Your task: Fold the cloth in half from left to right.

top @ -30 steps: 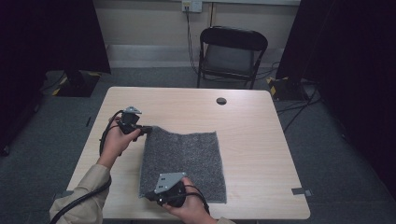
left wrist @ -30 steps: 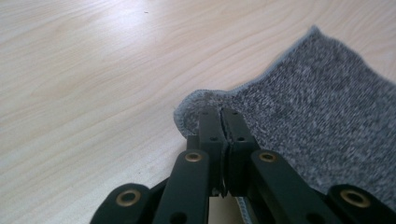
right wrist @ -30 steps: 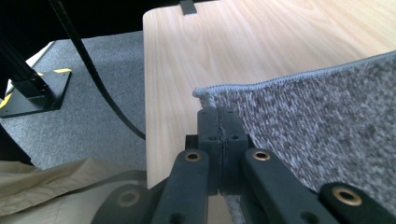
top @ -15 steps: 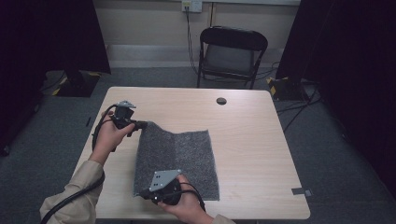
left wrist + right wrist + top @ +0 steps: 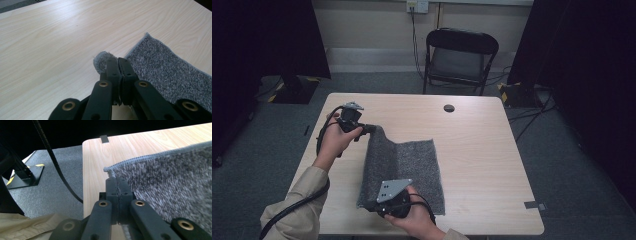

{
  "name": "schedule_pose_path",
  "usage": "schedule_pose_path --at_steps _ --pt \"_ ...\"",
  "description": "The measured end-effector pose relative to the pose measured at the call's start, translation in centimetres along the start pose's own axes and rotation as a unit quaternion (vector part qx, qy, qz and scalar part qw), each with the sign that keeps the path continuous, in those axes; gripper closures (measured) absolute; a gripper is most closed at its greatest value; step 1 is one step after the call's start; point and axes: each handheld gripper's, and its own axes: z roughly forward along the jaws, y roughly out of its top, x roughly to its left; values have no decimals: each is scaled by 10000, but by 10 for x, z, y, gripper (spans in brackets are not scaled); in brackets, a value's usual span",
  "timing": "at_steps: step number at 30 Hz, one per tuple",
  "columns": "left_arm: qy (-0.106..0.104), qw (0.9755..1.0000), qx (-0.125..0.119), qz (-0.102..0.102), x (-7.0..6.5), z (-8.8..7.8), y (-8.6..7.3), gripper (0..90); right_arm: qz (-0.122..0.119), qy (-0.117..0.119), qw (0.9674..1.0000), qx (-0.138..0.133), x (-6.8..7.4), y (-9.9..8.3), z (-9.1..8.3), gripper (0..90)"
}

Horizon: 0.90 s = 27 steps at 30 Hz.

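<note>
Pale wood table carries a grey carpet piece left of centre, left gripper clamped on its 11 o'clock corner and right gripper on its 7 o'clock corner, lifting that edge, probably to fold it.

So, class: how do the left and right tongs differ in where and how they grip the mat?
The left tongs pinch the mat at its far corner, lifted off the table; the right tongs pinch its near corner, low by the table's edge. The left corner curls over; the right edge runs straighter. Both are shut on the mat.
</note>
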Motion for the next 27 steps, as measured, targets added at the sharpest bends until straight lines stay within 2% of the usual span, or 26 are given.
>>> schedule_pose_path --at_steps 7,11,19,22,27 --pt "36 10000 -16 -31 7 -7 0 883 -73 38 10000 11 -2 6 6 900" --pt "81 9999 -45 -101 14 -14 -5 883 -110 97 9999 65 -2 9 13 900" --pt "174 9995 -76 -241 26 -28 -18 883 -145 272 9995 -43 5 21 30 900" --pt "203 9996 -82 -182 25 -31 -18 883 -202 292 9993 -78 8 25 32 900" --pt "134 9998 -97 -135 17 -25 -11 882 -130 265 9995 -83 6 21 24 900"
